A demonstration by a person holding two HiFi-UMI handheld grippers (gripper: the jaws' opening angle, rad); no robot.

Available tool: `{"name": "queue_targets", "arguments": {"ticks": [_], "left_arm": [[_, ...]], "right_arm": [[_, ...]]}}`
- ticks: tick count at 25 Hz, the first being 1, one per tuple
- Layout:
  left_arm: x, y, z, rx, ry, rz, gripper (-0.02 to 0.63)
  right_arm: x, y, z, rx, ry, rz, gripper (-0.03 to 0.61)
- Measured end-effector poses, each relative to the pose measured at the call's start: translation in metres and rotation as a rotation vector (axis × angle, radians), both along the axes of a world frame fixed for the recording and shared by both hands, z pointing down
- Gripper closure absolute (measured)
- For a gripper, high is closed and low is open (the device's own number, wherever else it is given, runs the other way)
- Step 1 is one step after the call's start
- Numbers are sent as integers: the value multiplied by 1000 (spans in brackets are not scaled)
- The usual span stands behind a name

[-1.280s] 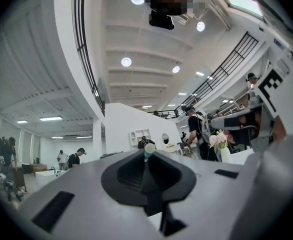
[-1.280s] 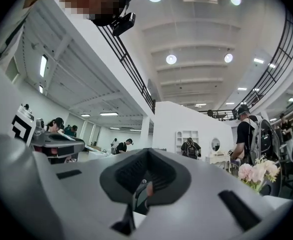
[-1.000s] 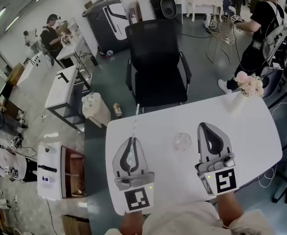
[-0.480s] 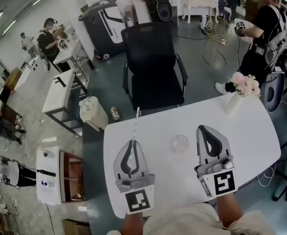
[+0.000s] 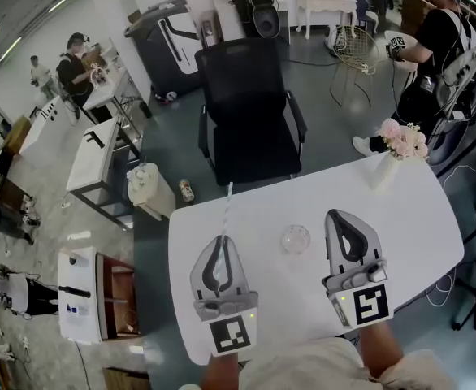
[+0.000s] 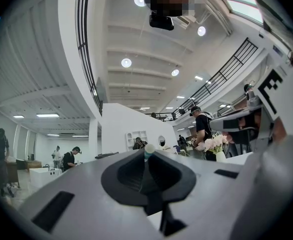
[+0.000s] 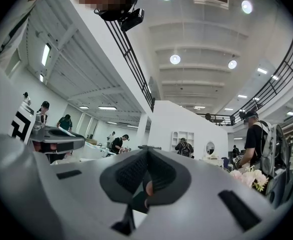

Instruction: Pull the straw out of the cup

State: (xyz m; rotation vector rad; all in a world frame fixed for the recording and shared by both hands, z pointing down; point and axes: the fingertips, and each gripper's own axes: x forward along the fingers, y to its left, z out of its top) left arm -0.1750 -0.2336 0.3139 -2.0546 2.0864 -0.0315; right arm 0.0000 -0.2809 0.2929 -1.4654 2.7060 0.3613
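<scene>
A clear plastic cup (image 5: 295,238) stands on the white table (image 5: 421,226), between my two grippers. My left gripper (image 5: 220,239) is shut on a thin pale straw (image 5: 226,210). The straw is out of the cup and sticks out past the fingertips toward the table's far edge. In the left gripper view, the straw's round end (image 6: 149,148) shows just above the closed jaws of the left gripper (image 6: 147,156). To the right of the cup, my right gripper (image 5: 340,213) is shut with nothing in it. Its jaws meet in the right gripper view (image 7: 146,156).
A white vase of pink flowers (image 5: 402,146) stands at the table's far right corner. A black office chair (image 5: 250,112) sits just beyond the far edge. People work at desks and stands farther off in the room.
</scene>
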Motion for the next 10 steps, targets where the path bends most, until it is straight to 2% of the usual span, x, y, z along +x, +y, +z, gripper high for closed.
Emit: {"name": "queue_targets", "arguments": {"ticks": [10], "left_arm": [[9,-9,0,5,5,27,591]], "right_arm": [[4,-8,-3,-5,-14,25,578]]}}
